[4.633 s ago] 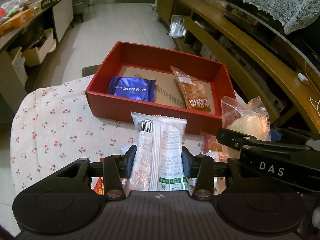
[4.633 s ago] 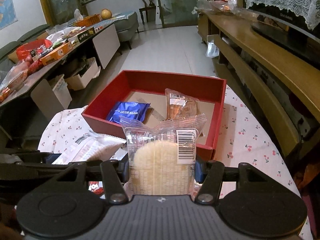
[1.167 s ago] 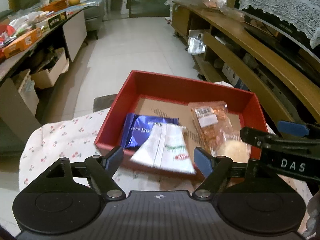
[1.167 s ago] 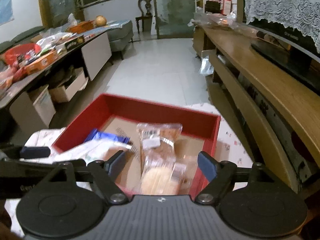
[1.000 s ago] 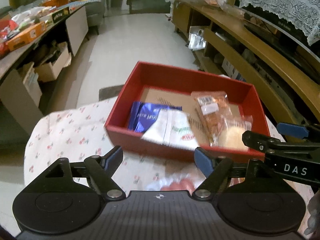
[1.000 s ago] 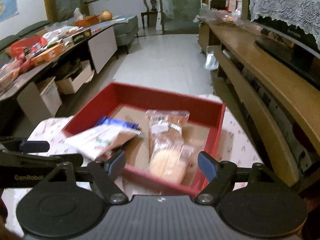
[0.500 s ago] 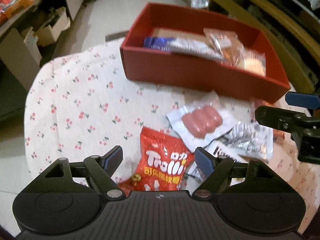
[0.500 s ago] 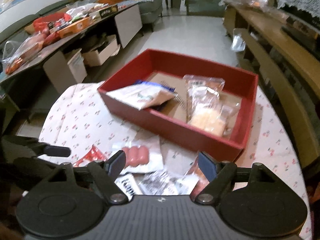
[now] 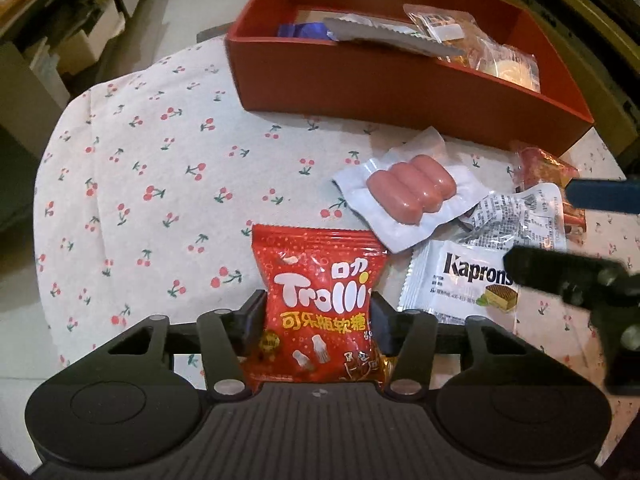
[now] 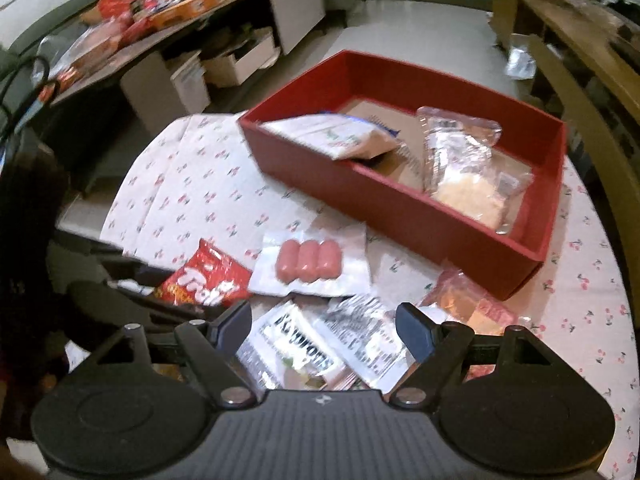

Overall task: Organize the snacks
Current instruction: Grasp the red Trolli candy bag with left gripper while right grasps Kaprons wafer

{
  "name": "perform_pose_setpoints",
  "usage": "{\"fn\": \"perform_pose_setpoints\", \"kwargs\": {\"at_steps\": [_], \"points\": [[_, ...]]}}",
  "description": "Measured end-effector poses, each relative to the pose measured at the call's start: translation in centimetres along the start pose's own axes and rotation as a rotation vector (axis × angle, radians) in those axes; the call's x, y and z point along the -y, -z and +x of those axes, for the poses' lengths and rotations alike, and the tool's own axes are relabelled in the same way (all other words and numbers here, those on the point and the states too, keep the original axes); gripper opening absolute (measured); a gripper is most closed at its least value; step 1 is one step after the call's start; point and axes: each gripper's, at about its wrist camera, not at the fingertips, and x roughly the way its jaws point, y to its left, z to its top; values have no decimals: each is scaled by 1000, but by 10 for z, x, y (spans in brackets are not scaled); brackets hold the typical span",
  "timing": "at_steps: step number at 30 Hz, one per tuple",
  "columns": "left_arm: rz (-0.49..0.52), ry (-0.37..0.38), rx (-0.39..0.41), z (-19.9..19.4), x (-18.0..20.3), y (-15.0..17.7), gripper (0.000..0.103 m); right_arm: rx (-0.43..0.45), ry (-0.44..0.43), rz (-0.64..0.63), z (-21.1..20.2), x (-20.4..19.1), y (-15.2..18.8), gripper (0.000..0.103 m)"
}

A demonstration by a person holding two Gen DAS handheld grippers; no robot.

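Note:
My left gripper (image 9: 318, 312) is closed on a red Trolli candy bag (image 9: 320, 296) lying on the cherry-print tablecloth (image 9: 160, 168). My right gripper (image 10: 323, 326) is open above a white Kaprons wafer pack (image 10: 294, 354) and a silver packet (image 10: 366, 336). A sausage pack (image 9: 412, 194) lies between them and shows in the right wrist view (image 10: 308, 266). The red box (image 9: 400, 84) at the back holds a blue wafer pack, a white packet (image 10: 332, 136), and clear-wrapped cakes (image 10: 468, 176).
An orange-red snack packet (image 10: 468, 300) lies by the box's near right corner. A long counter with clutter (image 10: 160, 12) stands to the left, wooden shelving (image 10: 580, 60) to the right. The table edge curves away on the left (image 9: 52, 160).
Both grippers let go of their packets into the red box, pulled back and dropped toward the table. The left gripper has now closed on the Trolli bag; the right stays open.

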Motion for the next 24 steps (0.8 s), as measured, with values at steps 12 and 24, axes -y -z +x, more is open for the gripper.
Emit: {"fn": "perform_pose_setpoints", "kwargs": {"at_steps": [12,24], "points": [[-13,-1,18,-11,-13,0,58,-124,-62,-313,49,-43,17,97],[68,-51,69,-20,1,0,58,-132,4,-251,52,-39,26,77]]}}
